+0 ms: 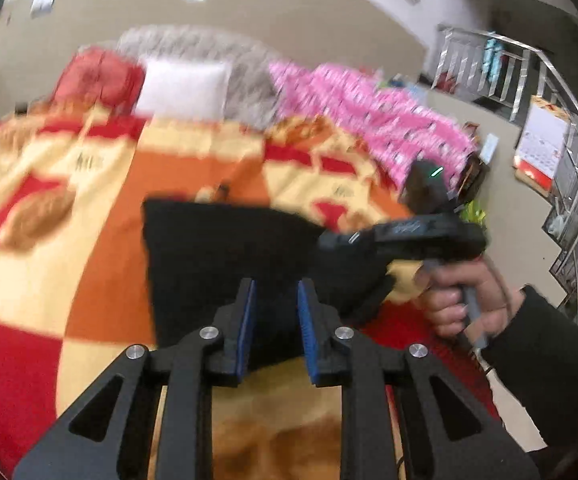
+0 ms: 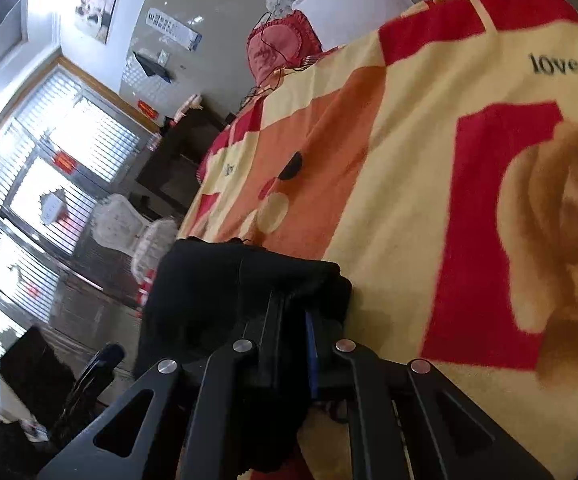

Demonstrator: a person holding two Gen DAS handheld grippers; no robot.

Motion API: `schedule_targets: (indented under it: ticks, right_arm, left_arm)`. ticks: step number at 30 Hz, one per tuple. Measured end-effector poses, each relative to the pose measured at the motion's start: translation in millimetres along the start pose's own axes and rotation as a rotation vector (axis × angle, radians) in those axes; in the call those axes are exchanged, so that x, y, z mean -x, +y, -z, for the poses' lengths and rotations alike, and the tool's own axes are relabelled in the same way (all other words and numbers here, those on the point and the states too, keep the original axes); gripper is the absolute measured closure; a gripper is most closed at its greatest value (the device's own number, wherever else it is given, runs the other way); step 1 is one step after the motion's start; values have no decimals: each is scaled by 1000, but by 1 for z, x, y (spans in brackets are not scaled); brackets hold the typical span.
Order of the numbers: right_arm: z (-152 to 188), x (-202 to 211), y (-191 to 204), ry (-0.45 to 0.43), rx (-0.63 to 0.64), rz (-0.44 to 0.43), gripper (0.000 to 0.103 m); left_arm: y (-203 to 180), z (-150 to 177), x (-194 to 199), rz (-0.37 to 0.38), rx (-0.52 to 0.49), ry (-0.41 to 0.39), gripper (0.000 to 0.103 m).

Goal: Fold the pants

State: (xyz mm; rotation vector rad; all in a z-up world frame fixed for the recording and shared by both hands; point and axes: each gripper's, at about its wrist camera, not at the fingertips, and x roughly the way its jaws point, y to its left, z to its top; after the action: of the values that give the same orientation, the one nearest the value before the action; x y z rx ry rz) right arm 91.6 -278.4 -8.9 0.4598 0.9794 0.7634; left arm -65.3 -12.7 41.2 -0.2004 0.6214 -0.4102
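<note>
Black pants [image 1: 225, 264] lie in a folded block on a bed covered by a red, orange and cream blanket [image 1: 89, 272], near the edge where the person stands. The left tongs [image 1: 276, 324] stand a little apart with the cloth between the blue pads [image 1: 249, 320], which do not appear to press on it; the right tongs [image 2: 293, 328] are closed on a bunched edge of the same garment. The fabric looks soft, light and limp, likely to sag and slide out of shape unless lifted by a doubled edge or corner with both tongs. In the left wrist view, a hand [image 1: 461, 300] in a dark sleeve grips the other tool's handle. Motion blur smears that view, so seams, waistband and leg ends cannot be made out. The black cloth shows almost no folds, and in the right wrist view the tool's own frame hides the pinched part
</note>
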Motion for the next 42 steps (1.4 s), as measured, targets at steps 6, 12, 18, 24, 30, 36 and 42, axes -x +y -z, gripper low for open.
schedule_targets:
  ticks: [6,12,18,24,30,36,42]
  right_arm:
    - [1,2,14,-3,51,92,95]
    - [0,19,33,-36,89,267,68]
    - [31,58,113,-124,311,203,69]
    - [78,20,113,-1,463,418,83]
    - [90,22,93,-51,451,456,64]
    - [83,26,77,-65,345,381,61]
    - [85,25,80,-67,350,384,61]
  left_arm:
    - [38,16,-31,18,135,130,98]
    - [33,23,-30,12,121,110,98]
    - [30,18,-19,2,112,100,98]
    - [32,16,-20,18,124,101,98]
    - [47,8,-8,81,195,49,99]
    - [75,2,-28,53,244,88,102]
    - [75,-26,-22,47,238,35,102]
